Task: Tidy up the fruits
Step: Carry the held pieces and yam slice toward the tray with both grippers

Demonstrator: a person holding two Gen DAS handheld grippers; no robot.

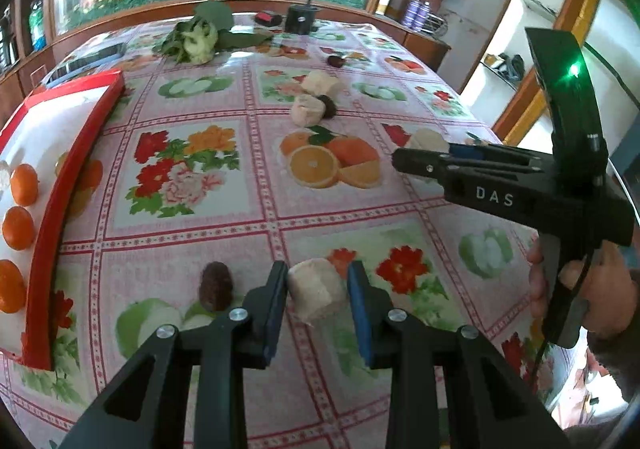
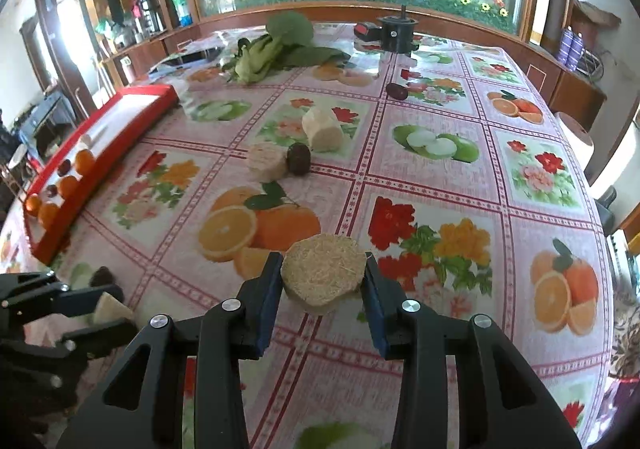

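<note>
My left gripper [image 1: 318, 289] is around a pale sugarcane chunk [image 1: 318, 295] on the tablecloth; its pads sit at the chunk's sides with a small gap on the right. A dark date [image 1: 216, 285] lies just to its left. My right gripper [image 2: 322, 277] is shut on another sugarcane chunk [image 2: 323, 273], pads touching both sides. Two more chunks [image 2: 322, 127] [image 2: 267, 161] and a date [image 2: 299, 157] lie mid-table, and another date [image 2: 397, 91] lies farther back. The red tray [image 1: 44, 249] at the left holds oranges [image 1: 18, 227] and dates [image 2: 64, 167].
Leafy greens [image 2: 276, 49] and a black round device [image 2: 397, 33] stand at the table's far end. The right gripper body [image 1: 520, 185] shows in the left wrist view at right; the left gripper [image 2: 60, 313] shows at lower left in the right wrist view. Cabinets surround the table.
</note>
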